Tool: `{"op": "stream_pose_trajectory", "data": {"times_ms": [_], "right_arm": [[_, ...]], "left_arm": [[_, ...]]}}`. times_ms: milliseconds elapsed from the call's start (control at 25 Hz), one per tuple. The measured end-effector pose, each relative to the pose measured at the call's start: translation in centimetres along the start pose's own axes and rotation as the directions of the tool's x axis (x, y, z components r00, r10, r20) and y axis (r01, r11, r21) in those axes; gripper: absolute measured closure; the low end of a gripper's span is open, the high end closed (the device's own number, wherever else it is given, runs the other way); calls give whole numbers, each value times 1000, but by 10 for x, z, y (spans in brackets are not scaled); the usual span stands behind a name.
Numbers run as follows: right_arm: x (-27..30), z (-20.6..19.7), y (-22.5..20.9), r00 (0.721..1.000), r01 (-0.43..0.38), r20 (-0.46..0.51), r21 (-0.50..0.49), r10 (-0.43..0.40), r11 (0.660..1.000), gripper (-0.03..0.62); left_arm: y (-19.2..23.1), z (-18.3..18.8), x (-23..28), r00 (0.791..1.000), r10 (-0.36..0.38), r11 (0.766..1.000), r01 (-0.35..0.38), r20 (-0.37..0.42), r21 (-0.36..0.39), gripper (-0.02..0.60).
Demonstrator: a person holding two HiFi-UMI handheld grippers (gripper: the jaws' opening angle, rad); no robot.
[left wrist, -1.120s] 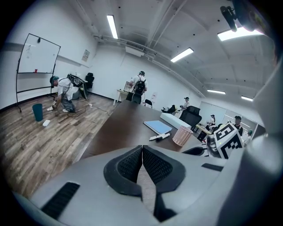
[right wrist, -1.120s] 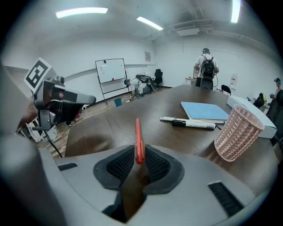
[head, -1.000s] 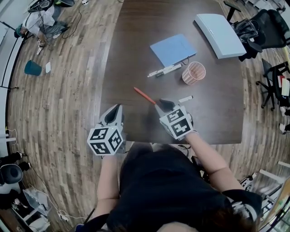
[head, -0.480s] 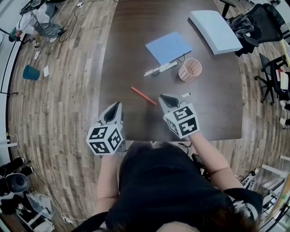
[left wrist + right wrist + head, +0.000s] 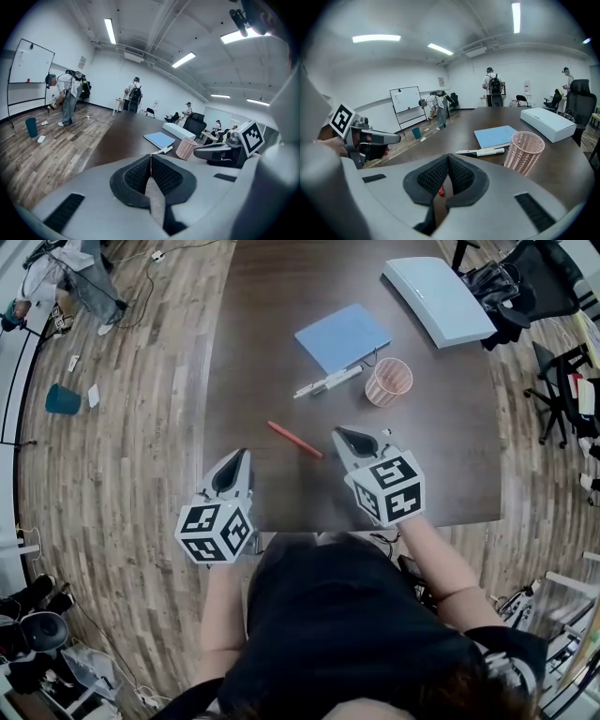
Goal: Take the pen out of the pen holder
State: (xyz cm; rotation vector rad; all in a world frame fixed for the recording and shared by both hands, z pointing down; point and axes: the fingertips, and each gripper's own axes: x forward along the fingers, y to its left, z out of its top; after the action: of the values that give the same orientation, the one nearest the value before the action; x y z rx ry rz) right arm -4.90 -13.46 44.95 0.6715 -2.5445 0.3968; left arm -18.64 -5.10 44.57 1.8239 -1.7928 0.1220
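1. Worktop (image 5: pixel 281 296): there's plenty of bare dark surface in the middle and toward the far end. The near edge runs right under both grippers, so anything knocked toward the person could drop to the floor.
2. White box (image 5: pixel 439 301) and blue notebook (image 5: pixel 342 337): both sit at the far side, well apart from the grippers, so they're not in the way.
3. Left gripper (image 5: pixel 239 463) and right gripper (image 5: pixel 345 437): on both, the fingers are pressed together with nothing in them.
4. Pink mesh pen holder (image 5: pixel 388 382): it looks empty and light, so I'd guess a careless sweep tips it.
5. Red pen (image 5: pixel 294 440): it lies flat between the grippers, nearer the right one, and could roll if bumped. The white markers (image 5: pixel 330 382) lie beside the holder.
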Motion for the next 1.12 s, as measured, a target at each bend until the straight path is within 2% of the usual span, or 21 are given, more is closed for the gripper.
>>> {"op": "stream_pose_trajectory", "data": {"times_ms": [560,1120], "right_arm": [[-7,5,-7,998,36,41,65,-39,997,576],[-5,5,-9,997,61,43,95,-65,994,576]], "left_arm": [[-6,3,4,1000,-31,1000,31,2,-2,551],[-3,0,4,999,-51,999,51,-12,-9,551]]}}
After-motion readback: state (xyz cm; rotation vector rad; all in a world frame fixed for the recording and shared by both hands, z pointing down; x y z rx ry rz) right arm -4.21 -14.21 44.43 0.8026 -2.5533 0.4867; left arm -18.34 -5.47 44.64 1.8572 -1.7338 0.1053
